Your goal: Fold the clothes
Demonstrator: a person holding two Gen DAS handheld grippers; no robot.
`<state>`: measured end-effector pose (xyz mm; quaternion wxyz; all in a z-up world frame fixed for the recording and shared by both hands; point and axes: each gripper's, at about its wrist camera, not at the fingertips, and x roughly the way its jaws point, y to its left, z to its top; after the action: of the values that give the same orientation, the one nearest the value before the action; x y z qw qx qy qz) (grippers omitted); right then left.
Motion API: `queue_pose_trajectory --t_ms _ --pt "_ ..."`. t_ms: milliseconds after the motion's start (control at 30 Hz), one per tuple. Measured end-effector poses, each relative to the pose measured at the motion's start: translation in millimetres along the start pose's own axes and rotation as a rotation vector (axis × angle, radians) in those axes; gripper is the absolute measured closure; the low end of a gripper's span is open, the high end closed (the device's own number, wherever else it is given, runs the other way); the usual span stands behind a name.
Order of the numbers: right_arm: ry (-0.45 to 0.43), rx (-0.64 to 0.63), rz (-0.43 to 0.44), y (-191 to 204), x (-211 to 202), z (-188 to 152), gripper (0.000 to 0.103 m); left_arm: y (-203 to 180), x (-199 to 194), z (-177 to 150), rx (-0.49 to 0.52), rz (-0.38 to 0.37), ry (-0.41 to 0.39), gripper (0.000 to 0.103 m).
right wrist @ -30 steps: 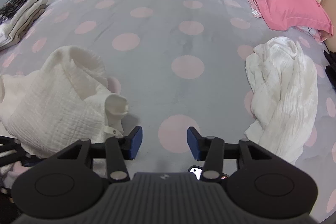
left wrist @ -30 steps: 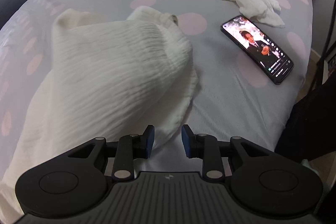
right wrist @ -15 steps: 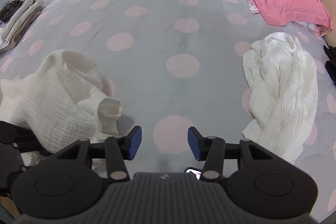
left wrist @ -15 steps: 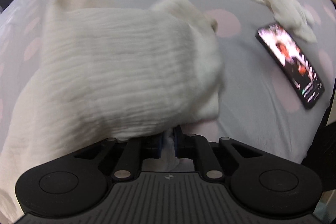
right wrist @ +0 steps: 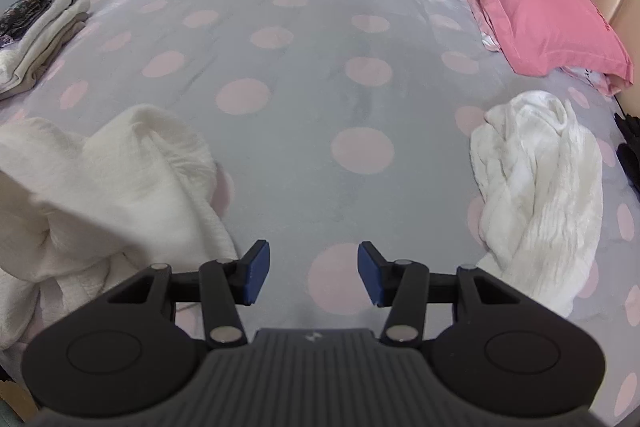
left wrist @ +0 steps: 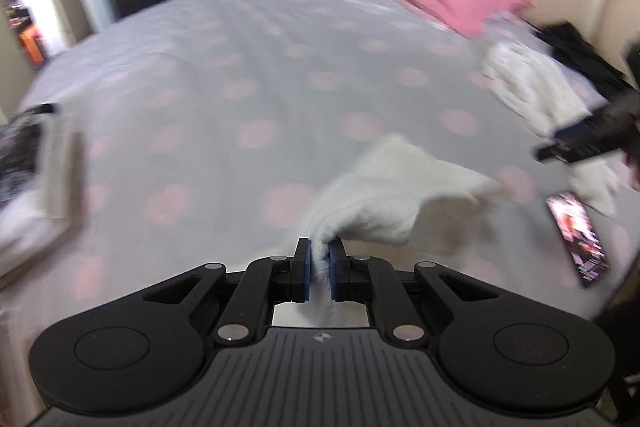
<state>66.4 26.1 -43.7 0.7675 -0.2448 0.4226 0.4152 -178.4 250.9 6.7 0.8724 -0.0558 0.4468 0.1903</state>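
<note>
My left gripper (left wrist: pixel 319 261) is shut on a bunched edge of a white crinkled garment (left wrist: pixel 384 203), which trails up and to the right from the blue pads, lifted off the bed. The same white garment (right wrist: pixel 120 187) lies heaped at the left of the right wrist view. There my right gripper (right wrist: pixel 312 273) stands open over the spotted bedspread, with nothing between its fingers. A second white garment (right wrist: pixel 536 195) lies crumpled to its right, also seen as a blurred second garment (left wrist: pixel 528 91) in the left wrist view, where the right gripper's dark fingers (left wrist: pixel 580 143) reach in from the right edge.
The bed (right wrist: pixel 320 47) has a grey cover with pink dots. A pink pillow (right wrist: pixel 536 7) sits at the far right by the beige headboard. Folded clothes (right wrist: pixel 36 35) are stacked at the far left. A lit phone (left wrist: pixel 576 235) lies near the bed's right edge.
My left gripper closed on the white garment's near edge, then rose and swung, pulling the cloth up with it. The right gripper stayed in place, still open.
</note>
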Motion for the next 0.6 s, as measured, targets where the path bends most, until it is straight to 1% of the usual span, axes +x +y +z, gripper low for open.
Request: queue_pose_trajectory --t_ms 100,200,333,367,467,600 --pt "-0.017 -0.017 0.022 11 -2 3 0.051 31 1 -7 -0.051 0.056 0.011 0.096" --pt "-0.028 -0.046 0.049 26 -4 5 0.051 50 11 -19 -0.077 0.084 0.037 0.096" --pt "-0.034 -0.077 0.146 50 -7 1 0.051 72 25 -36 -0.09 0.101 0.081 0.096" --pt "-0.045 -0.112 0.16 59 -7 -3 0.051 76 28 -40 -0.097 0.095 0.087 0.096" --pt "-0.072 -0.279 0.176 86 -7 -17 0.051 85 38 -50 -0.12 0.076 0.098 0.096" --pt "-0.057 -0.419 0.225 112 -2 -33 0.051 89 50 -57 -0.124 0.065 0.119 0.096"
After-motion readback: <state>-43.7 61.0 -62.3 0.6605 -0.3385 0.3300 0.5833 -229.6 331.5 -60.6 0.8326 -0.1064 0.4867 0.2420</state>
